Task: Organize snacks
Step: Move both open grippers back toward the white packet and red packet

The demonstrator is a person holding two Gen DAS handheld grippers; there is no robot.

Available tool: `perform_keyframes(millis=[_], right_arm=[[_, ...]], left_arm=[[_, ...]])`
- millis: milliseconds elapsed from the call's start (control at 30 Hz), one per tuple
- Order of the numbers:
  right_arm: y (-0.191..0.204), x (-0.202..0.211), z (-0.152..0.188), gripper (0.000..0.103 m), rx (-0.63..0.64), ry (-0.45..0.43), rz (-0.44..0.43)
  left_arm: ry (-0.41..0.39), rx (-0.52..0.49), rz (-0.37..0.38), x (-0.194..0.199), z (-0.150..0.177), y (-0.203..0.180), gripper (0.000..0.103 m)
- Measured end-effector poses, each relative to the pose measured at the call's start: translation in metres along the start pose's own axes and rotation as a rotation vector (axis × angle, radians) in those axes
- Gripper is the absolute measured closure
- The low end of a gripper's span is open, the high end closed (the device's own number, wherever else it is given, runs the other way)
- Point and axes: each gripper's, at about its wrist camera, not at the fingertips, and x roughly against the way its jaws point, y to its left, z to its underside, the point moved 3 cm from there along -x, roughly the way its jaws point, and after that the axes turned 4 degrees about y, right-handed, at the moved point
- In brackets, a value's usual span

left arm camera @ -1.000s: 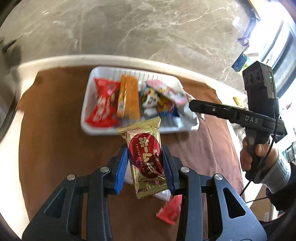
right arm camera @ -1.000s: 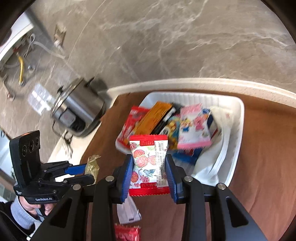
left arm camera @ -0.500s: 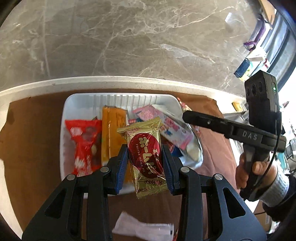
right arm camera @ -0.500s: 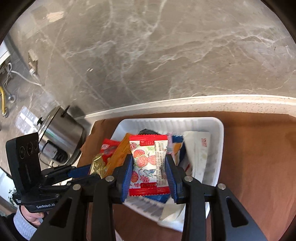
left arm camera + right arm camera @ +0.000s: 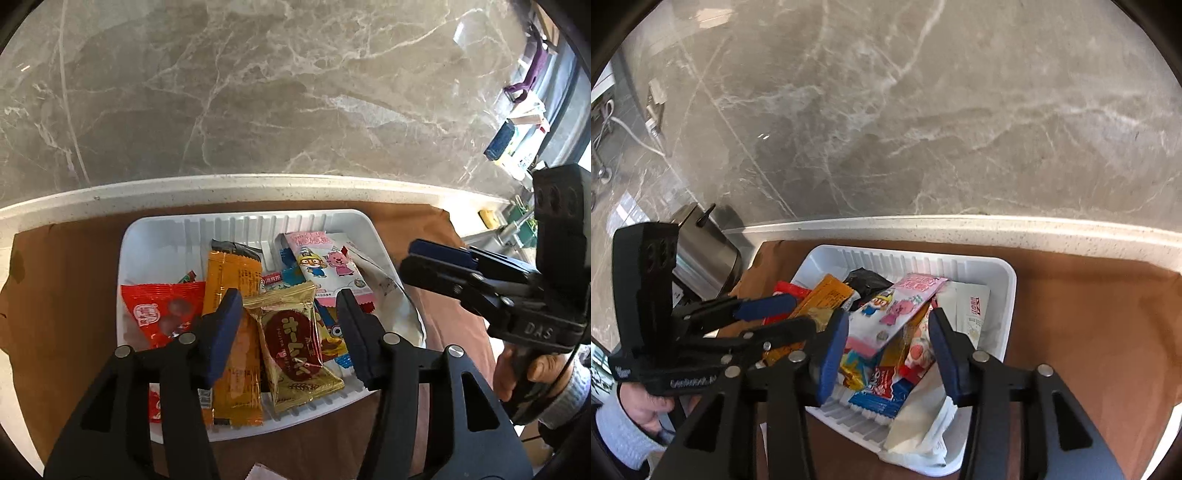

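Note:
A white ribbed tray holds several snack packets. My left gripper is open over the tray; a gold and red packet lies loose in the tray between its fingers. An orange bar and a red packet lie to its left. My right gripper is open over the tray; the red and white packet lies in the tray below it, beside a pink cartoon packet. Each gripper shows in the other's view: the right gripper and the left gripper.
The tray sits on a brown cloth on a white counter against a grey marble wall. A metal cooker stands at the left. A white wrapper corner lies on the cloth near the front.
Both grippers moved in over the tray and opened. The gold packet and the red and white packet dropped from the grippers into the tray.

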Motion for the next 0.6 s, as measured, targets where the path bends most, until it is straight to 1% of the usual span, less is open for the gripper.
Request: perform_keyframes(millis=[100,200,300,367,600], right_arm=[[0.010,0.014,0.008,0.049,0.044,-0.010,0.002],[0.023,0.023,0.019,0.049,0.101,-0.005,0.003],[0.040,0.034,0.039,0.046,0.176,0.014,-0.009],[0.054,0.037,0.055,0.044,0.237,0.041,-0.018],[0.103,0.037,0.120,0.044,0.467,0.175,-0.055]], left_arm=[[-0.020,-0.007,0.000,0.014,0.008,-0.001,0.051],[-0.030,-0.010,-0.005,0.029,0.022,-0.001,0.050],[-0.024,-0.018,-0.012,0.043,0.042,0.001,0.049],[-0.015,-0.023,-0.015,0.051,0.056,0.001,0.049],[0.052,-0.056,-0.032,0.064,0.110,-0.001,0.049]])
